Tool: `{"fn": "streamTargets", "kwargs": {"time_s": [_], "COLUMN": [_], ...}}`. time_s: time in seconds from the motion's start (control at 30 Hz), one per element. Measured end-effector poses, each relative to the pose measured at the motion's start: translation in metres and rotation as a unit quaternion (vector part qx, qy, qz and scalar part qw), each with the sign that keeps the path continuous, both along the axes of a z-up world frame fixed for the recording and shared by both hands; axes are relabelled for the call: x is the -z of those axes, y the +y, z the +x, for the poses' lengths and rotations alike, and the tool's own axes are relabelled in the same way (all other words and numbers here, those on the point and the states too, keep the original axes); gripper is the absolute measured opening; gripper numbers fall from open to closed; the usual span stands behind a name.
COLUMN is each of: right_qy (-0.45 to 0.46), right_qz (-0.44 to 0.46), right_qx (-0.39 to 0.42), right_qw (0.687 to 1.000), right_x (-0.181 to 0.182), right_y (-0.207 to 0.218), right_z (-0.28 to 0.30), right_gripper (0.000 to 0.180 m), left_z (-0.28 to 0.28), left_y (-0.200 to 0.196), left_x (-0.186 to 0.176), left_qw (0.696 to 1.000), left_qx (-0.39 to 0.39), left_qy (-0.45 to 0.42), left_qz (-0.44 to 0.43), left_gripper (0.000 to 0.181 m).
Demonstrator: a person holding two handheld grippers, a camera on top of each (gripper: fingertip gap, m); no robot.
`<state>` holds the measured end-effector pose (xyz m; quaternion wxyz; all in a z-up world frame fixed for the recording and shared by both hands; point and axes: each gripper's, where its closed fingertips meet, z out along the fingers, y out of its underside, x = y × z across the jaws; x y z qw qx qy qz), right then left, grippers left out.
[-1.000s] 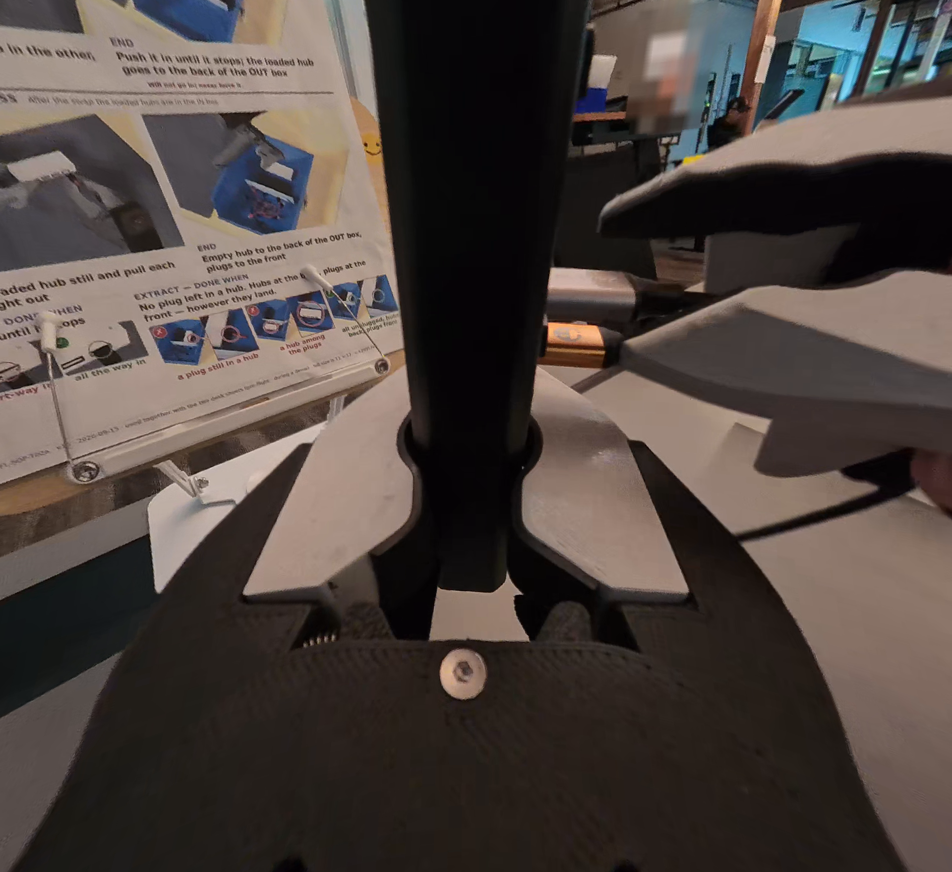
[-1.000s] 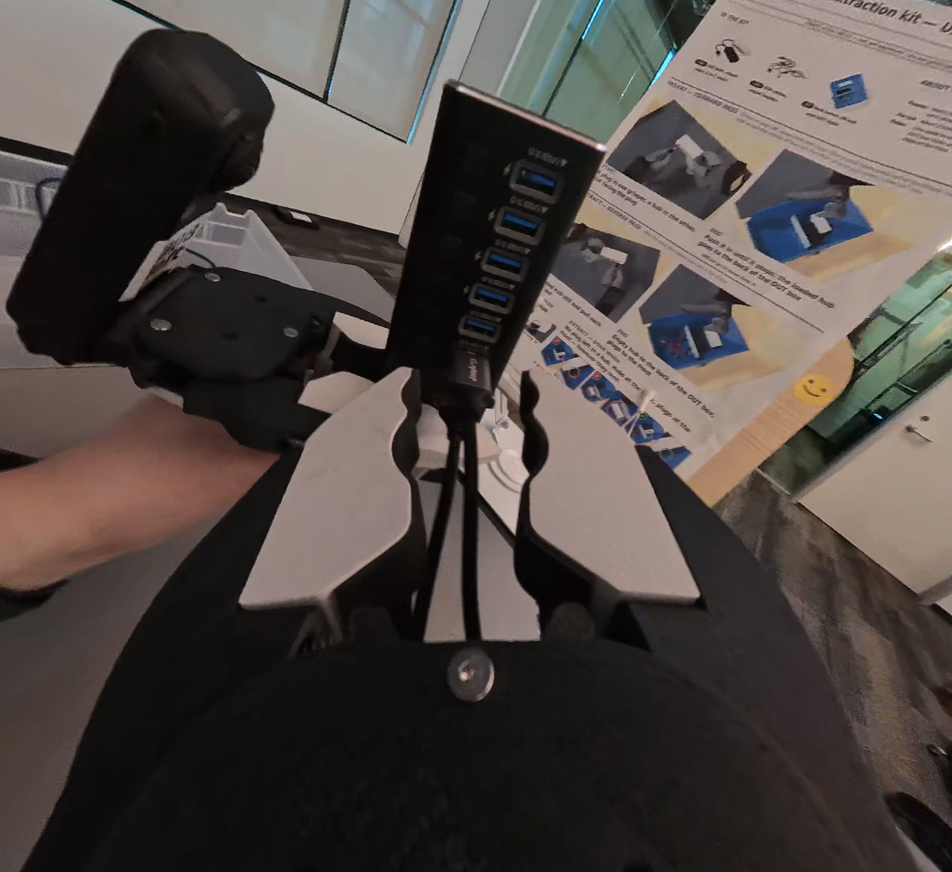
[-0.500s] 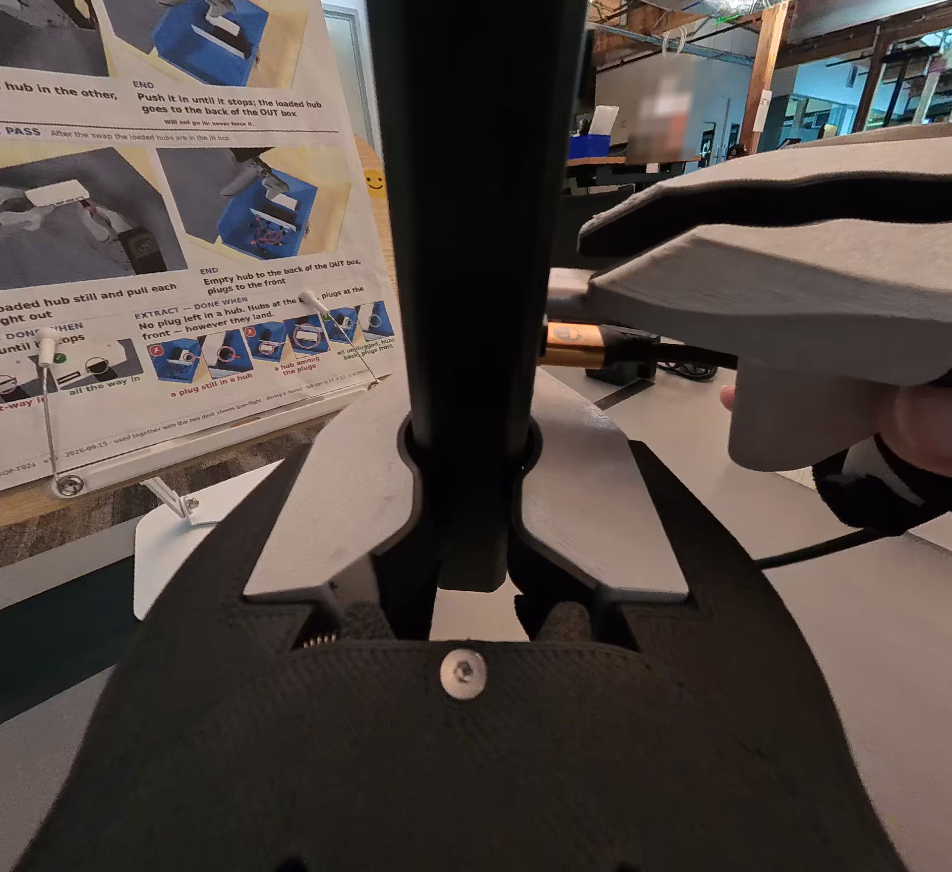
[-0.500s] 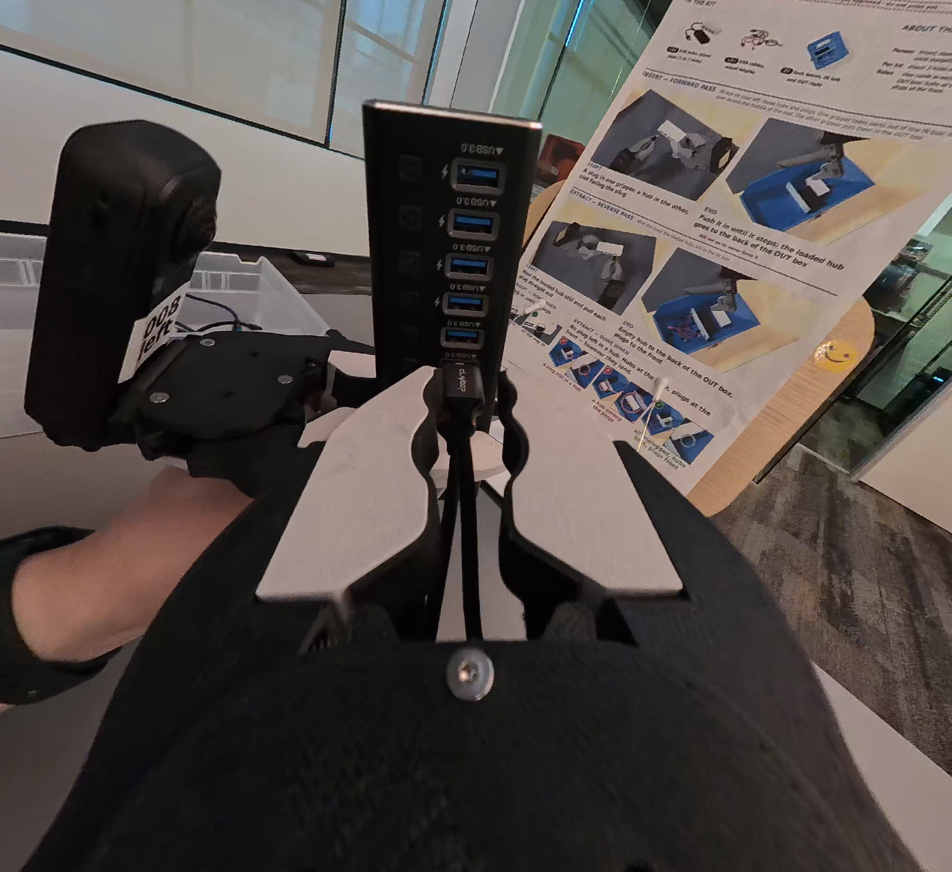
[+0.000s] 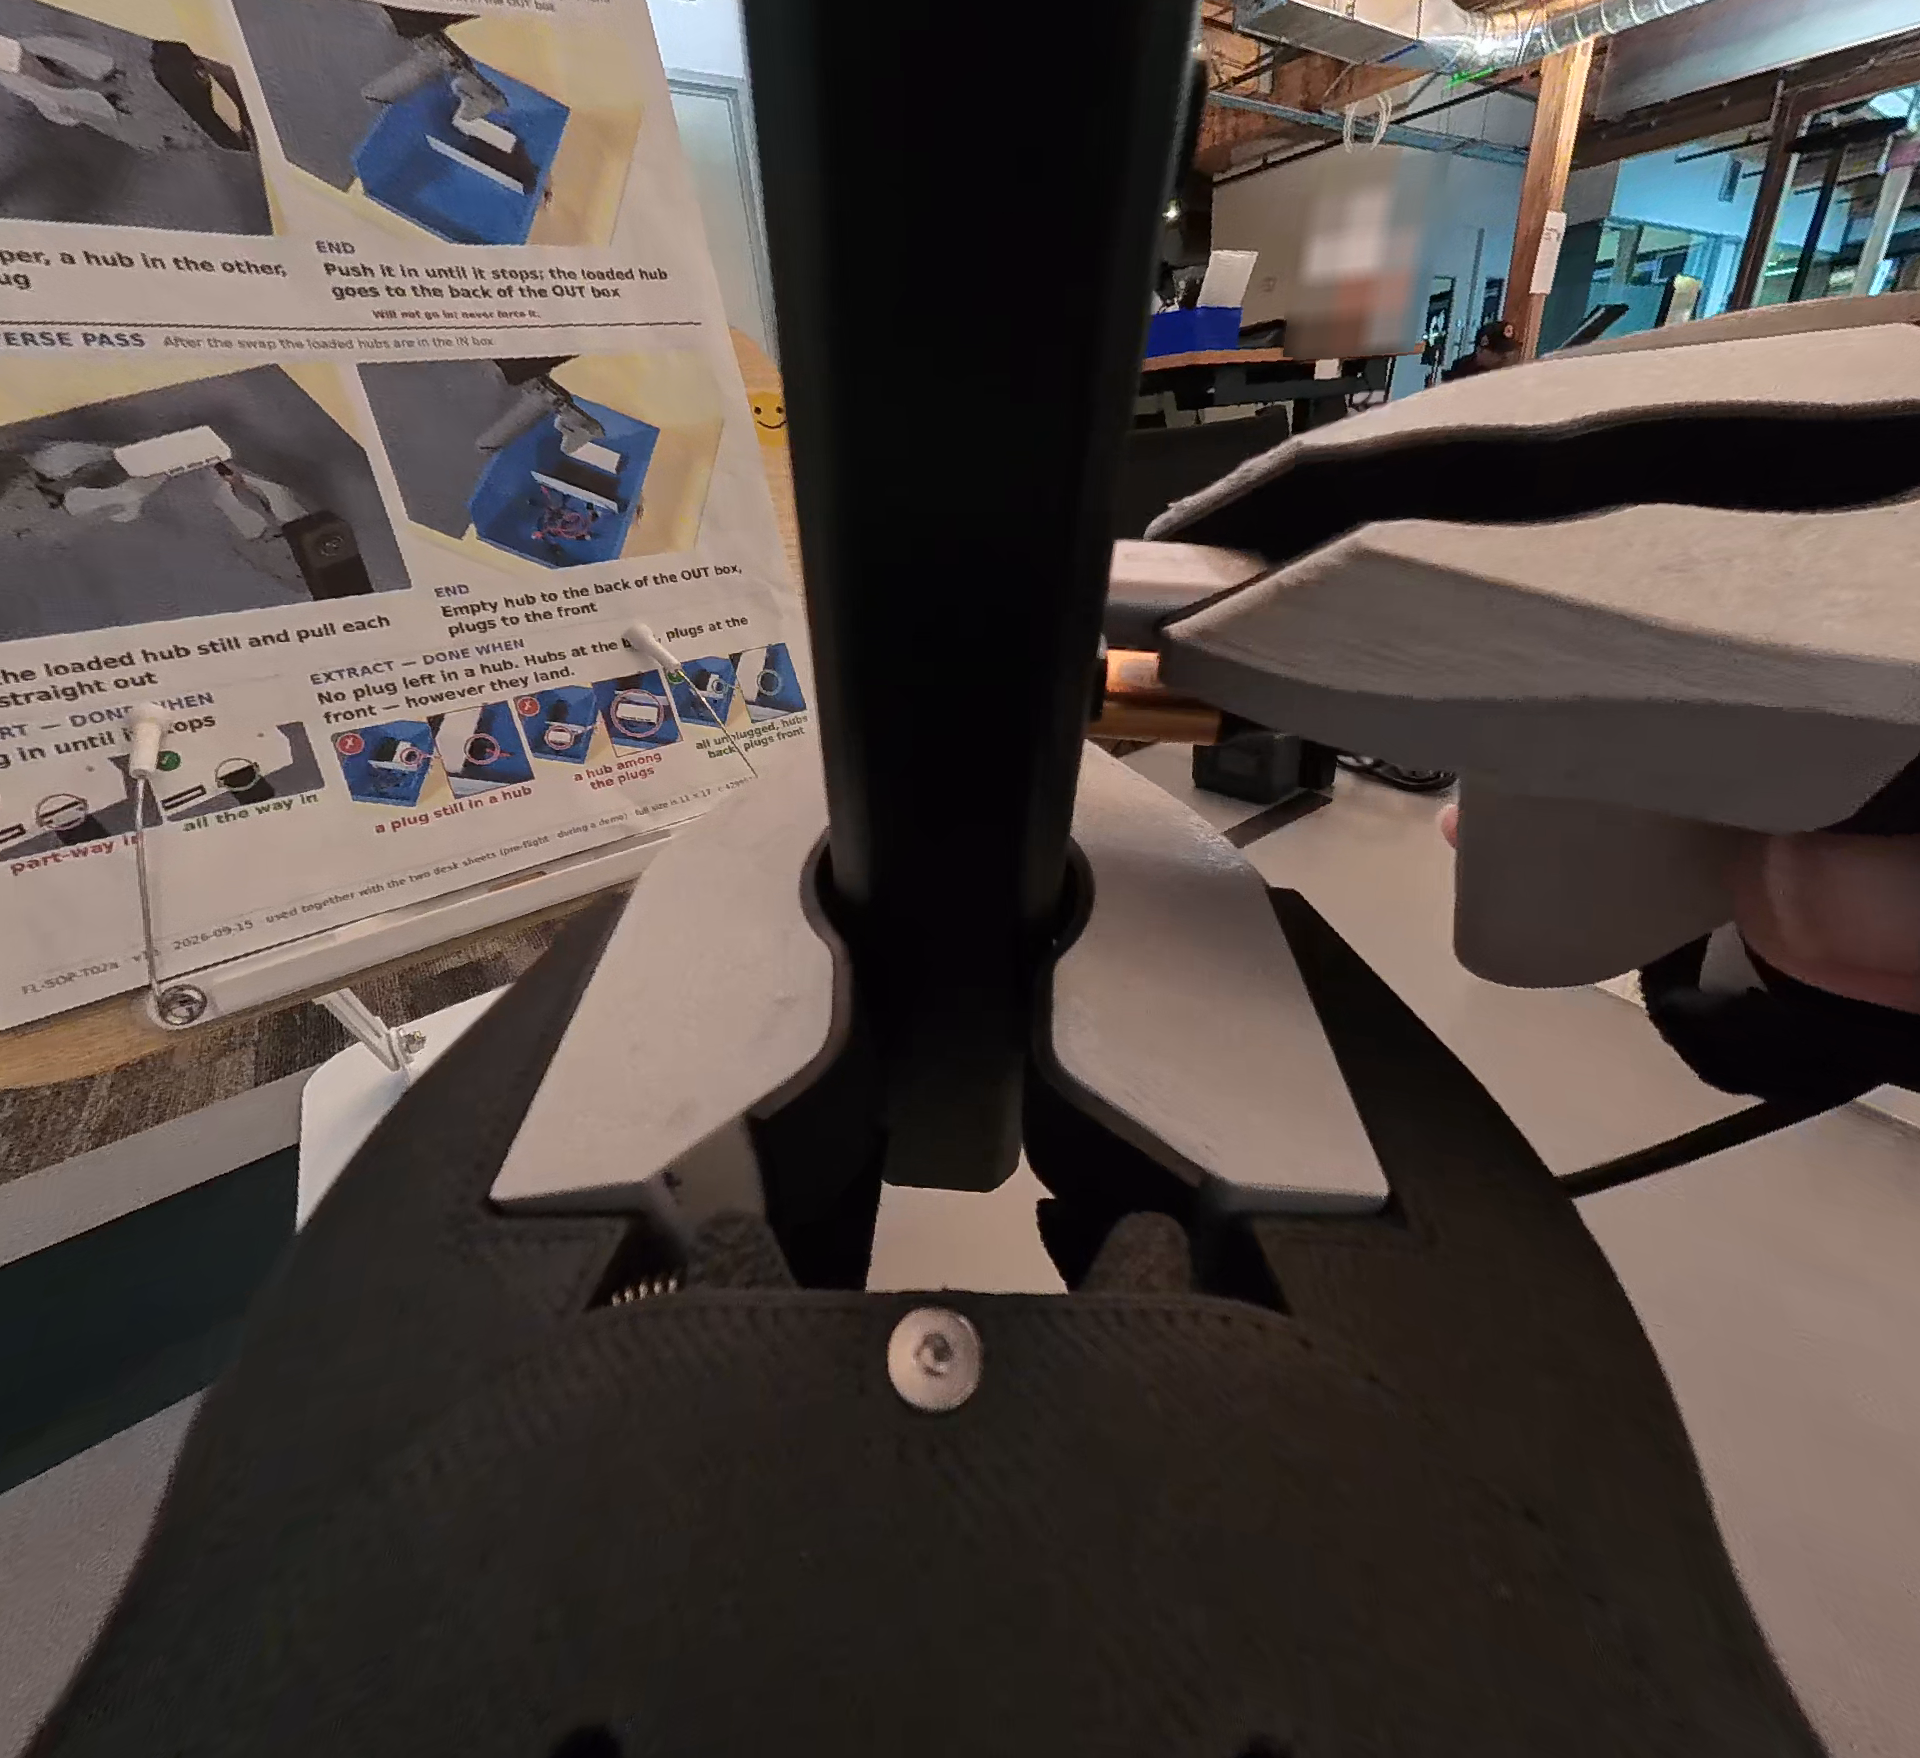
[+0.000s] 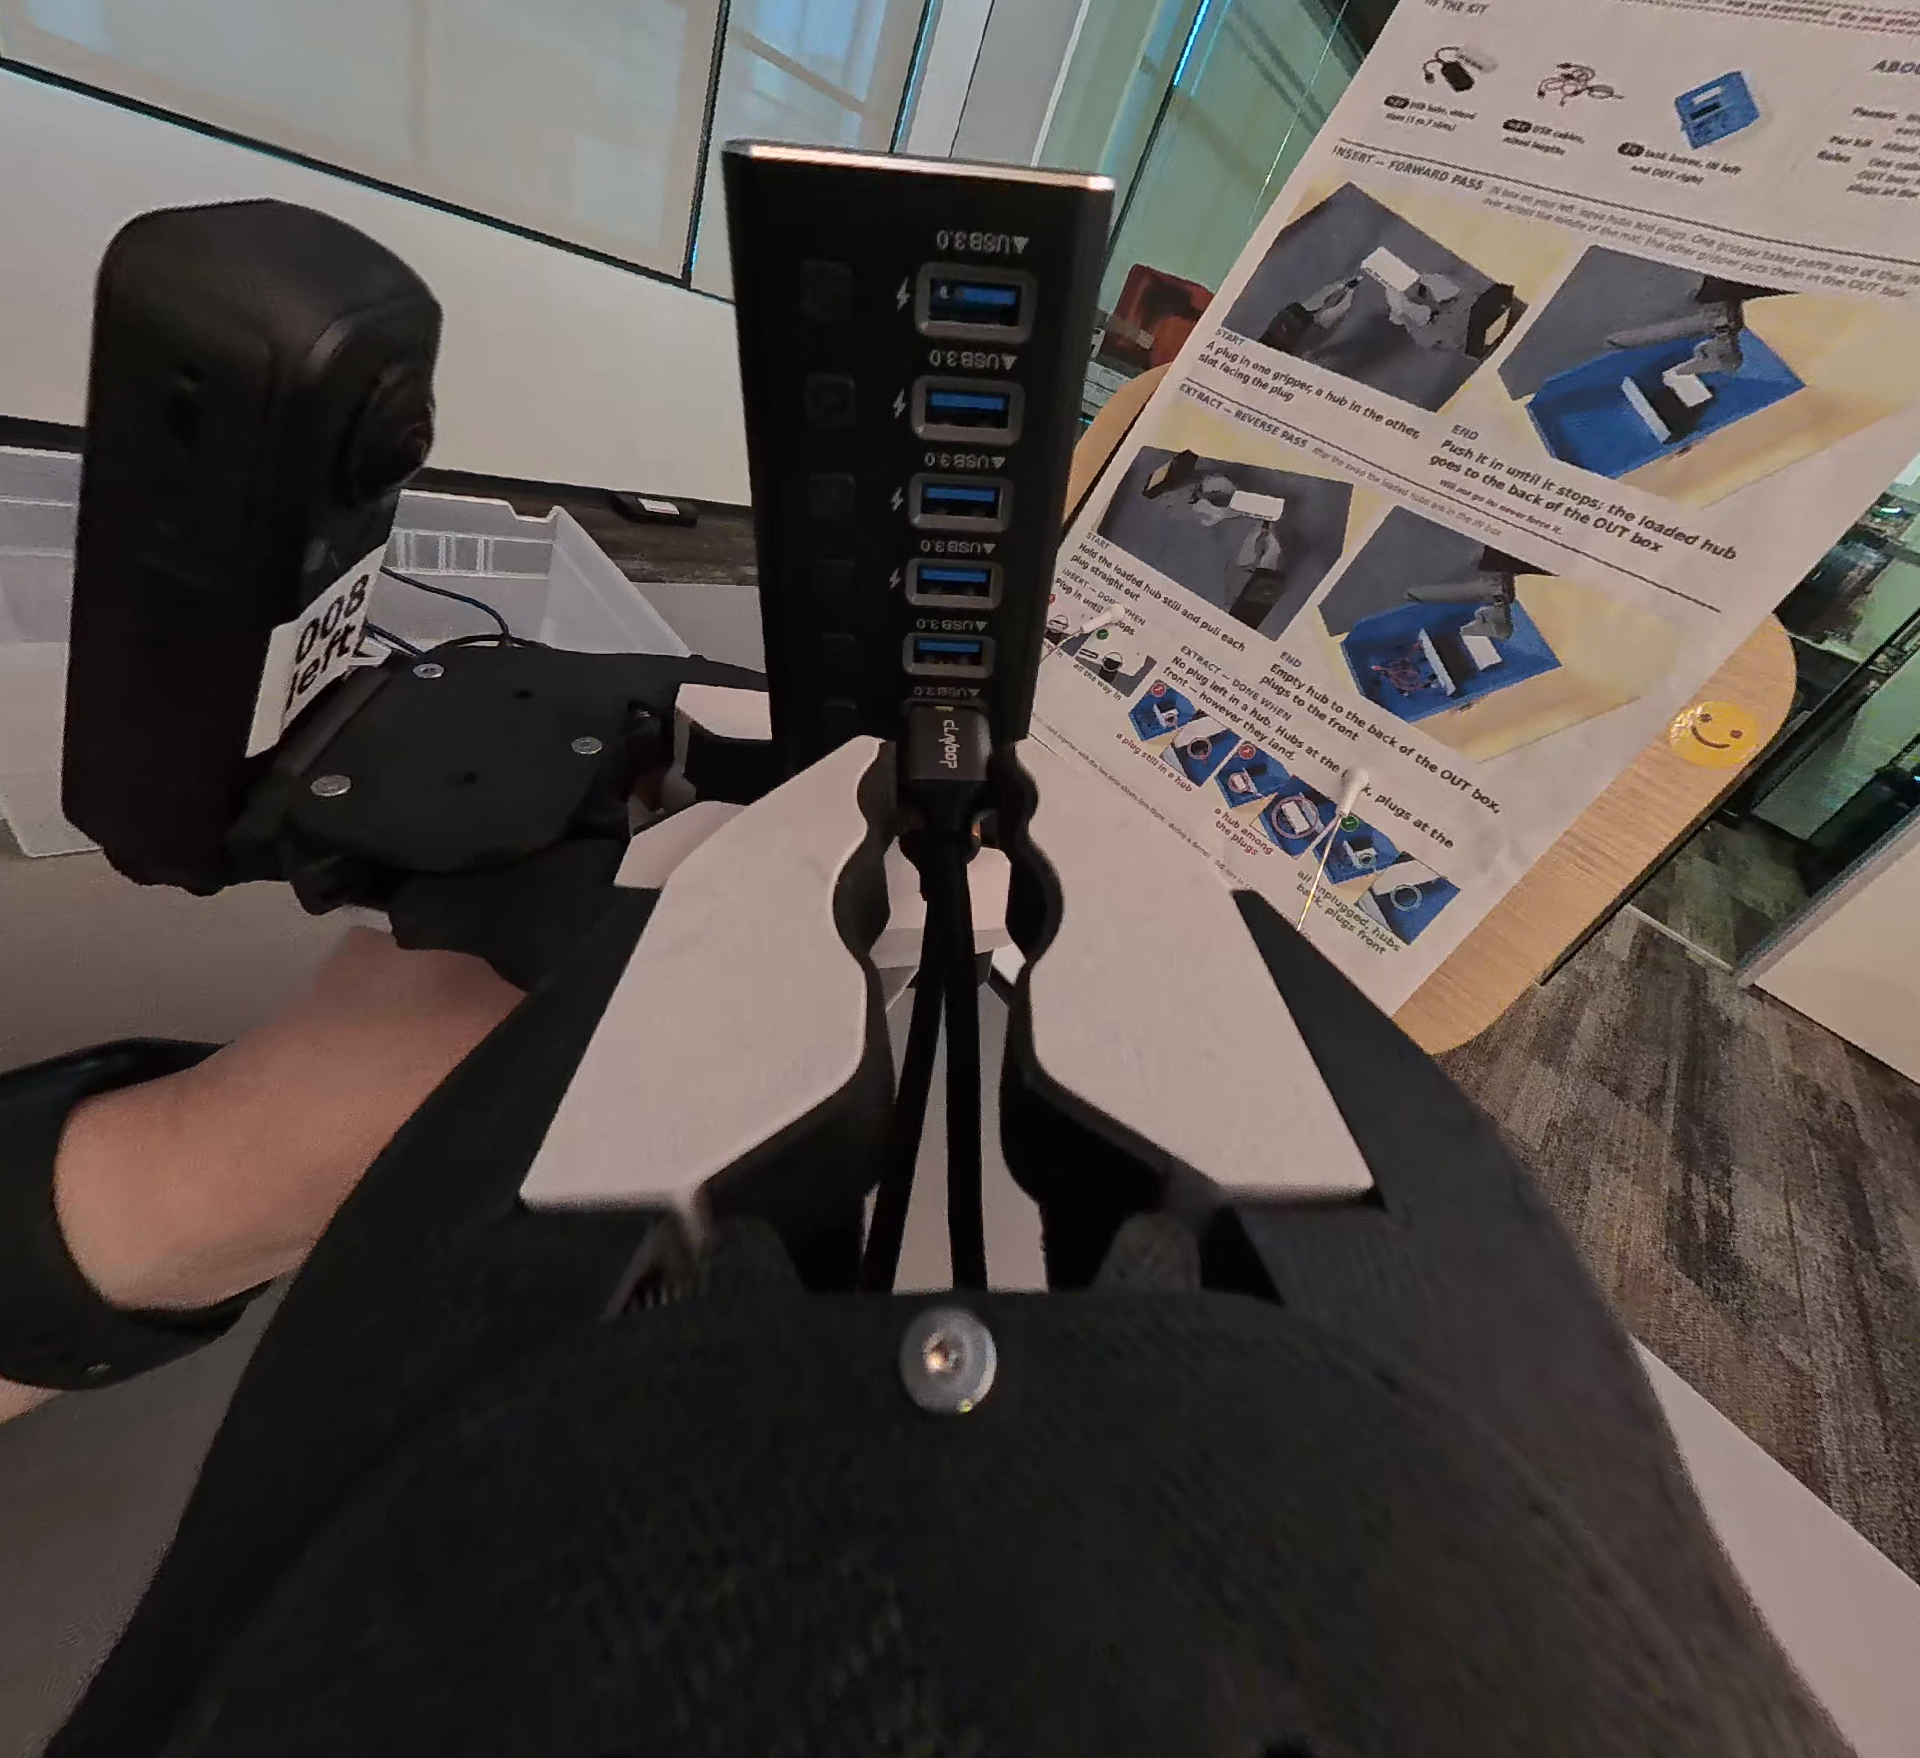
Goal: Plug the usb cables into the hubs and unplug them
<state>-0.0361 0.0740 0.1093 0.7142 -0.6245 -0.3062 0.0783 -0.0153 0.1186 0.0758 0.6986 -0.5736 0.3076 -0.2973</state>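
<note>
A black multi-port USB hub (image 5: 956, 358) stands upright, and my left gripper (image 5: 945, 898) is shut on its lower end. In the right wrist view the hub (image 6: 914, 461) faces me with several blue ports free. My right gripper (image 6: 940, 804) is shut on a black USB plug (image 6: 940, 742) that sits at the lowest port. Its black cable (image 6: 945, 1085) runs back between the jaws. In the left wrist view the right gripper (image 5: 1158, 586) comes in from the right, and a copper-coloured part of the plug (image 5: 1153, 700) shows against the hub's side.
An illustrated instruction sheet on a stand (image 5: 364, 461) stands close behind the hub, also in the right wrist view (image 6: 1455, 461). A clear plastic bin (image 6: 540, 586) sits behind the left gripper's body (image 6: 249, 513). A forearm (image 6: 260, 1137) is at the left. The white tabletop (image 5: 1662, 1396) lies below. Tip to tip, the grippers are about 6 centimeters apart.
My right gripper's jaws have closed onto the plug at the lowest port. Both grippers have tilted, so the hub now faces the right wrist view more squarely.
</note>
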Motion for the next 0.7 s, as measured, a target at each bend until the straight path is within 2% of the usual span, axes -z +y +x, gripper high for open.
{"fn": "streamTargets", "kwargs": {"time_s": [0.03, 0.17, 0.43, 0.53, 0.7], "right_qy": [0.002, 0.019, -0.001, -0.007, 0.0], "right_qz": [-0.002, 0.003, 0.009, 0.0, 0.012], "right_qx": [0.0, 0.005, -0.01, -0.025, 0.029], "right_qw": [1.0, 1.0, 1.0, 1.0, 0.999], "right_x": [0.0006, 0.0004, -0.0021, -0.0021, -0.0026], "right_y": [0.0004, 0.0023, -0.0027, -0.0044, -0.0008], "right_z": [0.0005, -0.0006, -0.004, -0.0002, -0.0026], "right_gripper": [0.018, 0.018, 0.018, 0.018, 0.018], "left_z": [-0.0003, -0.0027, 0.0023, 0.0037, -0.002], "left_y": [0.0008, 0.004, -0.002, -0.0025, 0.0035], "left_x": [0.0006, 0.0006, -0.0007, -0.0007, -0.0006], "left_qw": [1.0, 1.0, 0.998, 0.999, 0.999], "left_qx": [-0.005, -0.02, 0.044, 0.033, 0.005], "left_qy": [0.003, -0.001, 0.002, 0.012, 0.008], "left_qz": [-0.001, -0.018, -0.033, -0.029, -0.047], "left_gripper": [0.033, 0.03, 0.031, 0.031, 0.031]}}
